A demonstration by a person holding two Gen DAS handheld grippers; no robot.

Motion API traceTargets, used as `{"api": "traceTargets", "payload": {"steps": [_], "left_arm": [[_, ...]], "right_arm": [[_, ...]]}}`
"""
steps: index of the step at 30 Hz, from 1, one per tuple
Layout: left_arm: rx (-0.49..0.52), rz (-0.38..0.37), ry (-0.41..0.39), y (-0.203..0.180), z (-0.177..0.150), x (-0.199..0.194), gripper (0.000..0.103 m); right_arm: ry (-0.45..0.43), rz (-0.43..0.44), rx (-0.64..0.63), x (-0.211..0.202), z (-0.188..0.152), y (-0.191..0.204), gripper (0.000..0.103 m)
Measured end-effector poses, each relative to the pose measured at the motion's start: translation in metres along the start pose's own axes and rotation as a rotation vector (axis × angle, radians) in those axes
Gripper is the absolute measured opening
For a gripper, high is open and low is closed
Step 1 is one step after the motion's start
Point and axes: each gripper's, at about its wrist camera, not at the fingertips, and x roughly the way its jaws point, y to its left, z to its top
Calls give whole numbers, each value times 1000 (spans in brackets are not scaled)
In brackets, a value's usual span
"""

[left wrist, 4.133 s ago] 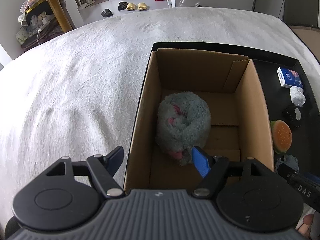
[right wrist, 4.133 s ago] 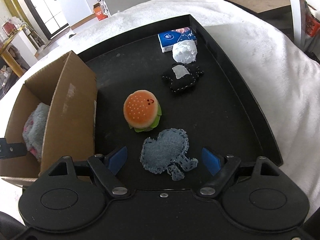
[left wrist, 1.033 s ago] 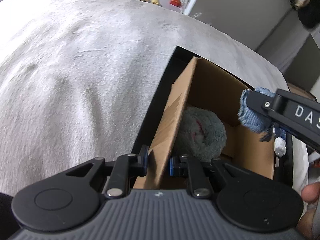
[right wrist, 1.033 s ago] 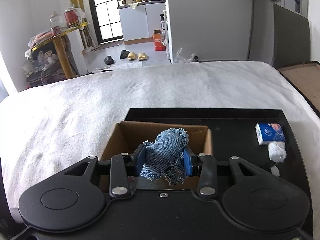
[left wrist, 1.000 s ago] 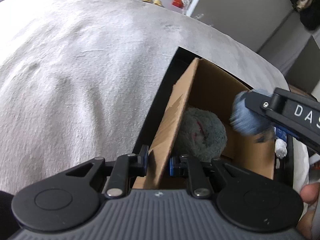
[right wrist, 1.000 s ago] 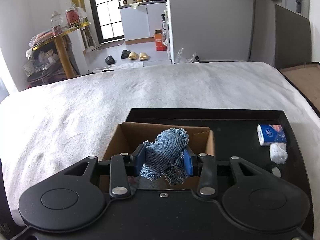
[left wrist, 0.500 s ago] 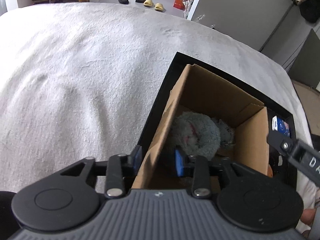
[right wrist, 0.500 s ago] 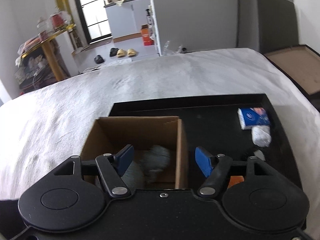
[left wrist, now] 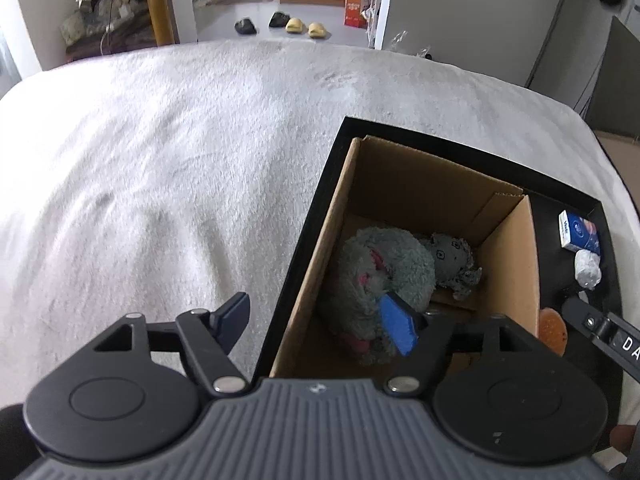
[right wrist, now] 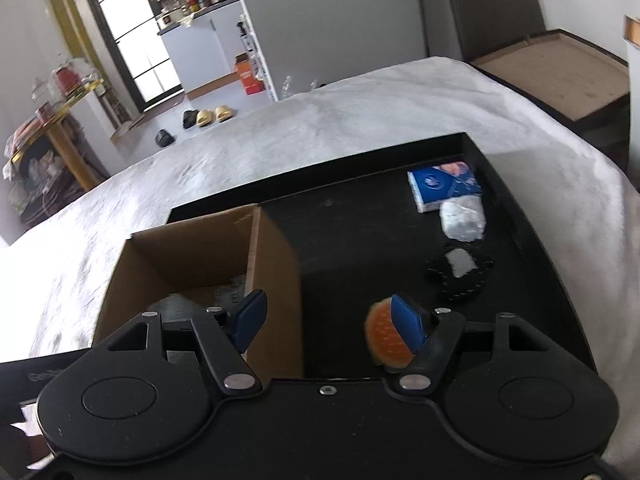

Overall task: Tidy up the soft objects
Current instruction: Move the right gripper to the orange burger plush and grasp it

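Observation:
An open cardboard box (left wrist: 420, 200) stands at the left end of a black tray (left wrist: 440, 146). Inside it lie a grey fluffy plush (left wrist: 384, 264) and, against its right side, a frayed denim piece (left wrist: 452, 258). My left gripper (left wrist: 316, 322) straddles the box's left wall, and its jaws are opening with the pads off the cardboard. My right gripper (right wrist: 329, 322) is open and holds nothing, above the tray just right of the box (right wrist: 200, 248). An orange burger toy (right wrist: 380, 336) lies behind its right finger. A black pouch (right wrist: 460, 272) lies farther back on the tray.
A blue tissue pack (right wrist: 444, 186) and a white crumpled wad (right wrist: 462, 220) lie at the tray's far right corner. The tray rests on a white fuzzy bedspread (left wrist: 180, 180). Shoes, a small table and a doorway are far behind.
The right gripper opened and dropped the denim piece into the box, then swung right over the tray. The left gripper let go of the box's wall and rose a little.

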Motion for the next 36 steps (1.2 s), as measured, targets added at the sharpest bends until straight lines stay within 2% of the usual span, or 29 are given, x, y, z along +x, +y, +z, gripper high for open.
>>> {"api": "traceTargets", "payload": {"steps": [4, 8, 13, 17, 20, 25, 29, 31, 32, 33, 36], "left_arm": [[61, 20, -38, -8, -3, -2, 74], [71, 47, -28, -13, -4, 2, 74], [109, 73, -33, -21, -2, 5, 74], [118, 93, -15, -28, 0, 14, 74], [159, 119, -22, -37, 1, 13, 74], [177, 149, -19, -43, 3, 14, 74], [173, 167, -20, -45, 2, 12, 74], [170, 170, -17, -44, 2, 13, 74], [169, 172, -16, -44, 2, 13, 74], [168, 176, -16, -44, 2, 12, 74], [161, 181, -14, -42, 2, 9, 74]], "right_arm": [[10, -22, 65, 6, -7, -22, 68], [28, -44, 65, 19, -15, -31, 68], [41, -20, 92, 30, -16, -37, 68], [42, -33, 55, 40, -16, -39, 69], [53, -78, -3, 48, -15, -39, 69], [87, -51, 24, 61, -18, -48, 69], [124, -57, -22, 70, -26, -44, 68], [151, -80, -40, 74, -31, -43, 64], [140, -84, -41, 73, -32, -44, 55], [138, -86, -47, 71, -32, -44, 42], [132, -73, -32, 66, -29, -47, 41]]}}
